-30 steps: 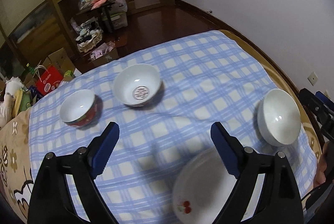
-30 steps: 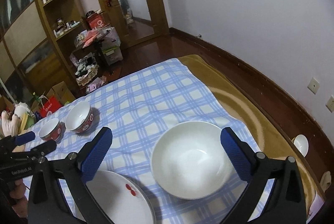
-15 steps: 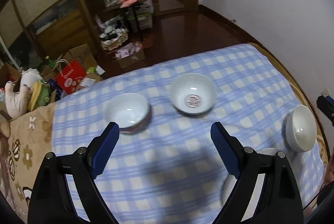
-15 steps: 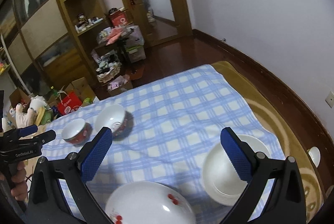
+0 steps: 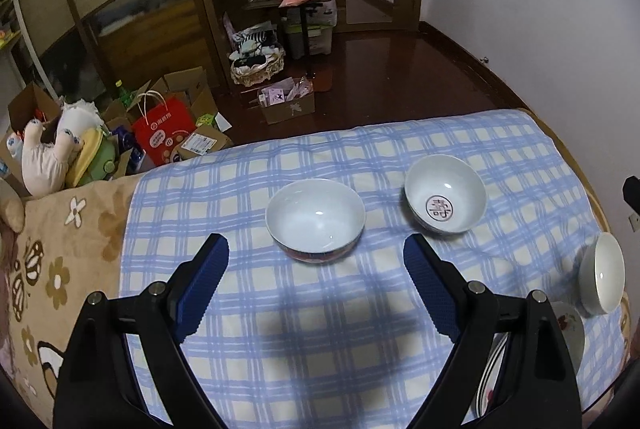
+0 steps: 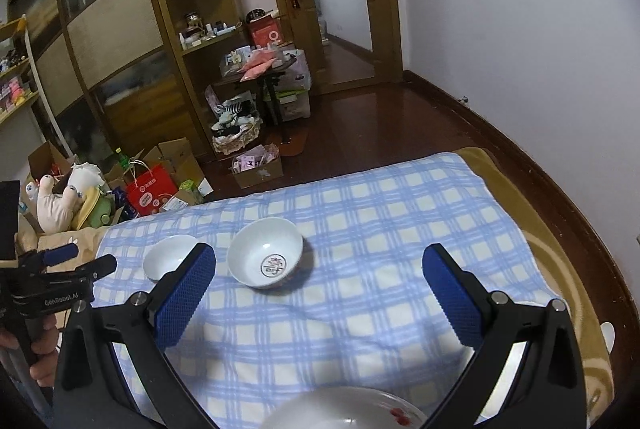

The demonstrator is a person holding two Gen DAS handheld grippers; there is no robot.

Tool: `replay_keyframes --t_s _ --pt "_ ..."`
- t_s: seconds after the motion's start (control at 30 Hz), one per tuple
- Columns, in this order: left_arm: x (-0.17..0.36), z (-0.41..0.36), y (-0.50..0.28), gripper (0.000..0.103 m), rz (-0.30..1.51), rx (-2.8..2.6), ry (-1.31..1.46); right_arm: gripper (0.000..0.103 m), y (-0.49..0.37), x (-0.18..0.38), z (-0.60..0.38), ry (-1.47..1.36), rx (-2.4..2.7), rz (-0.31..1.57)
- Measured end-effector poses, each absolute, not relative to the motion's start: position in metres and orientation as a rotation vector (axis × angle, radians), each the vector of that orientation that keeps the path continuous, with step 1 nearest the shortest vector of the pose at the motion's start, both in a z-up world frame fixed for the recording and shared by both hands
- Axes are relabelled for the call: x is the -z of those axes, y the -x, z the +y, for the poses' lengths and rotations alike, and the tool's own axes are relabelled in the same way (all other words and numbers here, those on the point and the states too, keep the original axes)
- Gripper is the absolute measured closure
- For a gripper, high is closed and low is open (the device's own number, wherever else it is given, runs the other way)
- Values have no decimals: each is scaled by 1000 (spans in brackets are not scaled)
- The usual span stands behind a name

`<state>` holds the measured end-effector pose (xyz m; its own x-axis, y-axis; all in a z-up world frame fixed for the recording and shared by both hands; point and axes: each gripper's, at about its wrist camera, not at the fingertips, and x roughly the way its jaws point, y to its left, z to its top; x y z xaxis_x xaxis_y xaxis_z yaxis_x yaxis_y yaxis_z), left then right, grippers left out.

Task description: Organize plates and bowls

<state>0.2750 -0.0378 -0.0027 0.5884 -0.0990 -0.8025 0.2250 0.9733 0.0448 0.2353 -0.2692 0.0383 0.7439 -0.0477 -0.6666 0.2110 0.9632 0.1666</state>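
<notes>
My left gripper (image 5: 316,261) hangs wide open and empty over the blue checked cloth (image 5: 320,341), just short of the red-sided bowl (image 5: 315,219), and its body reads "GenRobot.AI" in the right wrist view. My right gripper (image 6: 318,279) is likewise spread wide and empty, with the bowl bearing a round red seal (image 6: 265,253) ahead and the cherry-printed plate (image 6: 344,409) near its base. A plain white bowl (image 5: 602,273) sits far right beside that plate; a red shopping bag (image 5: 164,133), its print unreadable, stands on the floor beyond.

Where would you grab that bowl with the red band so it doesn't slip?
On its rim. The red-banded bowl sits upright and open on the checked cloth, just ahead of the open left tool. Come from above, one finger inside and one outside the near wall; the sides curve too much.
</notes>
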Motion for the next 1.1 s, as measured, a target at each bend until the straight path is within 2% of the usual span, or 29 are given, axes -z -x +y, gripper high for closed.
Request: replay_keyframes --t_s 0.47,0.6,0.87,1.03,1.07,1.1 --pt "14 -78 -351 15 968 276 -124 0 -314 0 -257 -199 114 801" --pt "36 -94 -372 15 1022 259 -156 8 -340 26 -261 -166 124 873" --pt "86 -114 -395 15 1112 267 -200 10 -373 84 -264 -184 88 1006" --pt "104 -124 -402 17 1157 304 -185 24 -384 104 -271 -239 83 1058" --pt "107 -126 -403 17 1166 311 -190 30 -386 108 -275 -268 80 1074" --pt "110 -129 -404 25 1171 314 -199 40 -388 111 -277 -293 72 1086"
